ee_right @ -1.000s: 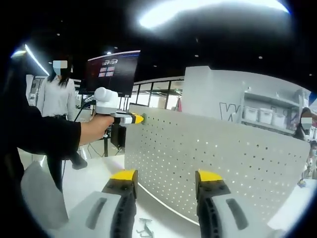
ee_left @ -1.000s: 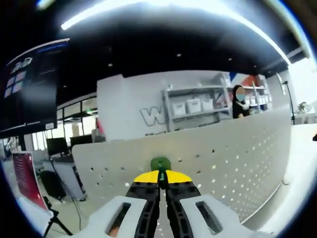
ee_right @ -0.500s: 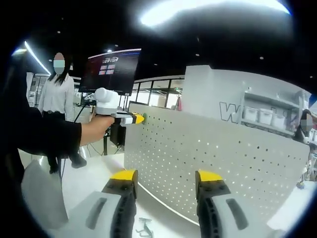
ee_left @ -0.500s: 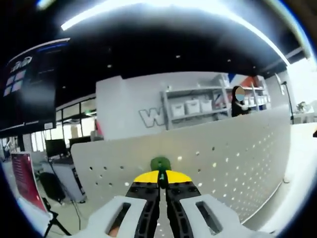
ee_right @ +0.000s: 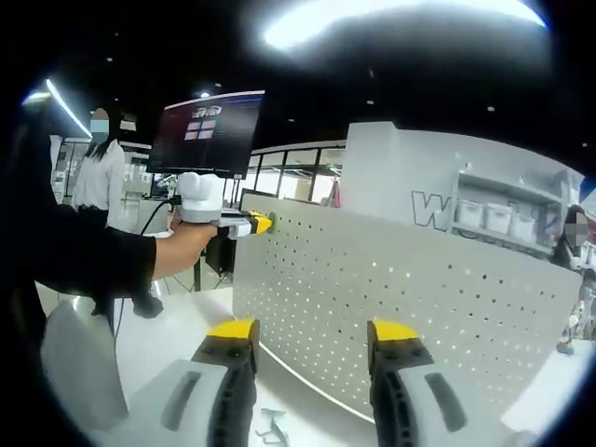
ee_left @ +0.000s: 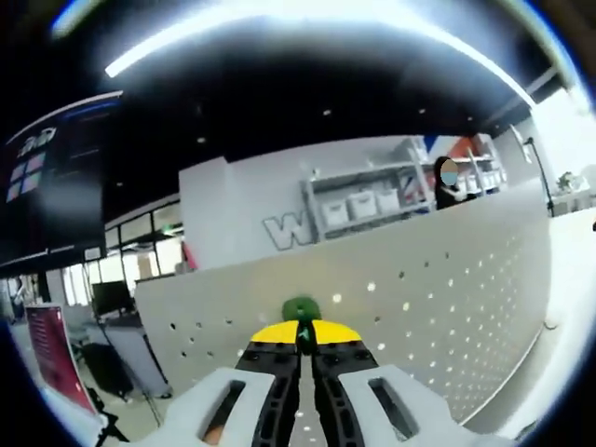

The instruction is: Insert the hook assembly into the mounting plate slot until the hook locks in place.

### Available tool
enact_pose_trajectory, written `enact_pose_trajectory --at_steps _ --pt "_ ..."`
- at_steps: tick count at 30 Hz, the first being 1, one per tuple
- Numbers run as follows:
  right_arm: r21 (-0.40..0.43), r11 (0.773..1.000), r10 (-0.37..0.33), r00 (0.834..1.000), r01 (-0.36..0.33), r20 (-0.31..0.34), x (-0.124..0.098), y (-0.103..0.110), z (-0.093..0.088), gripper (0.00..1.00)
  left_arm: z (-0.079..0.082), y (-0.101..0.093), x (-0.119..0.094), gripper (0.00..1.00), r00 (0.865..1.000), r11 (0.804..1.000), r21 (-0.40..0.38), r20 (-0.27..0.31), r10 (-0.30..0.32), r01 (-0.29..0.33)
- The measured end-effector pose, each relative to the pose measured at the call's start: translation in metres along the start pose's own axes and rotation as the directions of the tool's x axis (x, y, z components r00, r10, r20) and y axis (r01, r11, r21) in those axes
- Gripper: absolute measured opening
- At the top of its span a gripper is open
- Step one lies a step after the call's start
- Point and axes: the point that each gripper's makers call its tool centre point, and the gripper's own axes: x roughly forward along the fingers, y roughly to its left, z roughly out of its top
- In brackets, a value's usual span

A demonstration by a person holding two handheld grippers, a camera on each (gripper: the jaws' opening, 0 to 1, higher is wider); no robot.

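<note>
A white perforated mounting plate (ee_right: 400, 289) stands upright on a white table, also seen as the plate (ee_left: 438, 298) in the left gripper view. My left gripper (ee_left: 300, 333) is shut on a green hook (ee_left: 301, 310), held against the plate's upper edge region. In the right gripper view the left gripper (ee_right: 251, 223) presses the green hook (ee_right: 271, 222) at the plate's top left corner. My right gripper (ee_right: 312, 337) stands open in front of the plate with nothing between its fingers.
A small metal hook piece (ee_right: 272, 430) lies on the table (ee_right: 168, 345) near my right gripper. A person (ee_right: 98, 186) stands behind at left beside a dark screen (ee_right: 205, 130). Shelves with bins (ee_left: 358, 200) and another person (ee_left: 449, 182) lie beyond the plate.
The left gripper's view has tilted slightly, so the plate's top edge now slopes more. In the right gripper view the left gripper barely shifted; the person behind moved.
</note>
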Motion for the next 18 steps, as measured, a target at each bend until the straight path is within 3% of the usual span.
enact_pose_trajectory --at_steps 8,18 --pt "0.003 1.0 -0.001 1.0 0.001 0.003 0.0002 -0.0015 0.0006 0.45 -0.0009 0.0003 0.0021 0.03 1.0 0.999 0.042 0.016 0.014 -0.015" --pt "0.001 1.0 0.005 1.0 -0.005 0.002 -0.0004 0.0006 0.0009 0.45 -0.0005 0.0027 -0.0002 0.09 1.0 1.0 0.008 -0.008 -0.003 0.003"
